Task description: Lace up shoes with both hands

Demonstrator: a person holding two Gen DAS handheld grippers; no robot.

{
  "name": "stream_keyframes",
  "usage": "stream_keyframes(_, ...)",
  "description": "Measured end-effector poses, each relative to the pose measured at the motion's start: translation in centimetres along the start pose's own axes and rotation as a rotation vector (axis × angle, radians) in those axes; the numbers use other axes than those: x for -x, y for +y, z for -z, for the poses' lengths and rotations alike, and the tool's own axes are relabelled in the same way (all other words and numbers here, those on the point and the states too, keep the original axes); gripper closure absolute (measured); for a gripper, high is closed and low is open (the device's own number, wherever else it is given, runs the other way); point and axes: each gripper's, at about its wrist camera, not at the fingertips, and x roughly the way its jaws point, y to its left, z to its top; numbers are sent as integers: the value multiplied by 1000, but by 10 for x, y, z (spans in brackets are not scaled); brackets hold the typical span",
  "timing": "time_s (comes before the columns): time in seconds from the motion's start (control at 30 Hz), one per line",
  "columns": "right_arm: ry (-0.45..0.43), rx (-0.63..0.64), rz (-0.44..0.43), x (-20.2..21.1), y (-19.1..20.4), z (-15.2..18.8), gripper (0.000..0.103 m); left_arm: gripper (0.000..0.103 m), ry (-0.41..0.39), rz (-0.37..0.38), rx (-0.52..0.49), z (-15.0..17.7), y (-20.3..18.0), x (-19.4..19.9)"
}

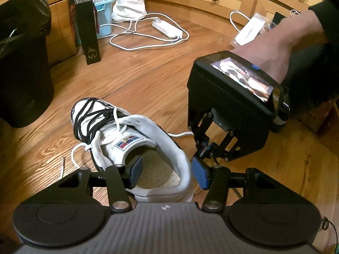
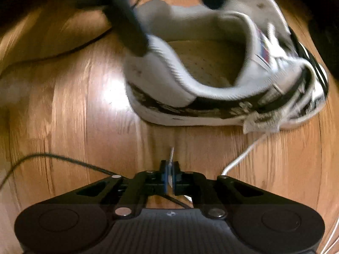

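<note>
Right wrist view: right tongs (image 2: 170,174) pinch the white lace (image 2: 241,156); left tongs (image 1: 167,174) grip the shoe (image 1: 148,146) heel.

Black left gripper (image 1: 167,172) with blue pads, silver pivot screws, ribbed grey base – black right gripper (image 1: 206,148) (small screen on its back), dark sleeve (image 1: 324,6)

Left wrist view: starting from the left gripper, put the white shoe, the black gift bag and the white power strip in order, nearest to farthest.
1. White shoe: its heel collar sits between the left gripper fingers, on the floor.
2. Black gift bag: upper left, standing by the wooden cabinet.
3. White power strip: upper middle, among white cables; it looks slightly farther, but the two are close.
</note>
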Motion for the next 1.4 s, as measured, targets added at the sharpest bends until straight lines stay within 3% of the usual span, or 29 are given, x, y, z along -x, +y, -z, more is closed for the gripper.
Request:
stream_keyframes(0.2, -92, -233, -7, 20, -23, 9, 99, 46, -15, 1, 15, -1, 0, 3)
stream_keyframes(0.5, -519, -702, -20, 112, -44, 38, 99, 46, -97, -1, 86, -1, 0, 6)
stream_keyframes(0.77, -776, -928, -103, 145, -32, 69, 99, 48, -220, -6, 117, -19, 5, 31)
stream_keyframes(0.93, -864, -970, -142, 154, -30, 72, 99, 56, -315, -12, 209, -23, 16, 42)
stream_keyframes(1.07, -904, -976, -171, 159, -28, 70, 99, 58, -330, -14, 206, -24, 18, 40)
stream_keyframes(1.13, -909, -979, -180, 158, -28, 68, 99, 77, -338, -22, 201, -27, 17, 38)
stream_keyframes(1.17, -912, -981, -184, 158, -29, 68, 99, 80, -345, -28, 199, -27, 17, 39)
stream_keyframes(1.23, -935, -997, -198, 158, -28, 69, 99, 83, -358, -13, 217, -29, 19, 40)
stream_keyframes(1.4, -959, -1012, -208, 159, -29, 71, 99, 82, -373, -58, 199, -31, 18, 44)
